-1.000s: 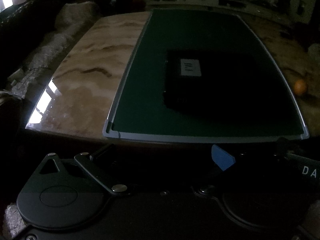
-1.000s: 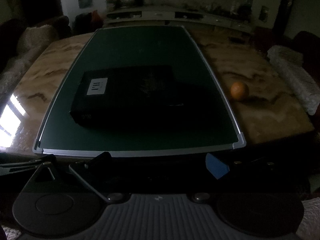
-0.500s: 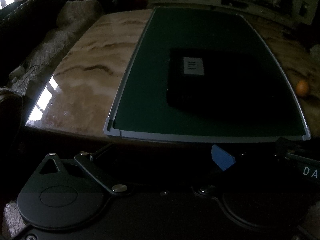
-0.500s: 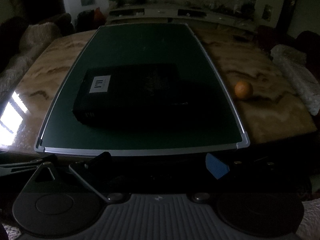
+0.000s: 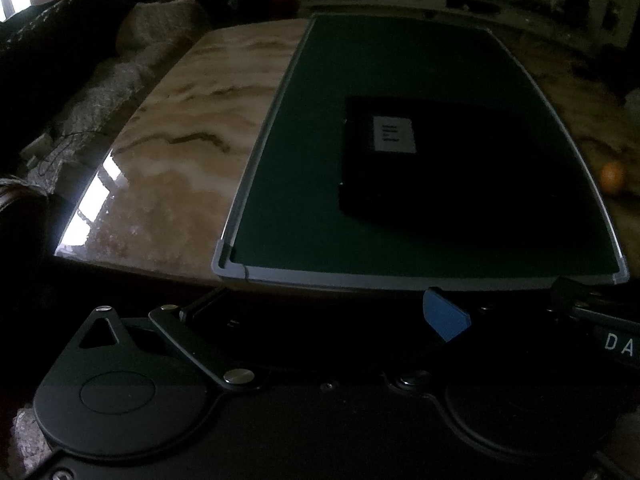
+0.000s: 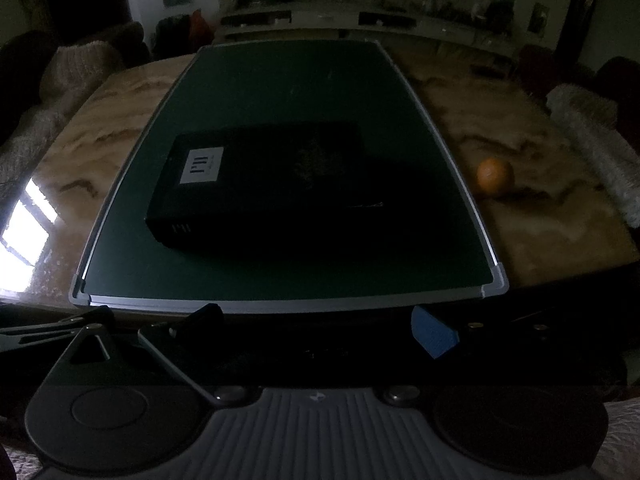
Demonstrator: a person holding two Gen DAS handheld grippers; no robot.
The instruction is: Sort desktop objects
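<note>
A glossy marble-patterned desk (image 6: 520,216) carries a grey-framed dark green board (image 6: 280,84) in a dim room. A black rectangular box (image 6: 264,184) lies on the board, a round orange fruit (image 6: 494,175) beside it. Both tools (image 5: 328,312) (image 6: 316,324) spread wide, empty.

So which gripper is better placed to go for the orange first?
Probably the right. In its view the orange sits on the marble table just right of the green board, fairly near. From the left wrist the orange is at the far right edge, past the black box.
</note>
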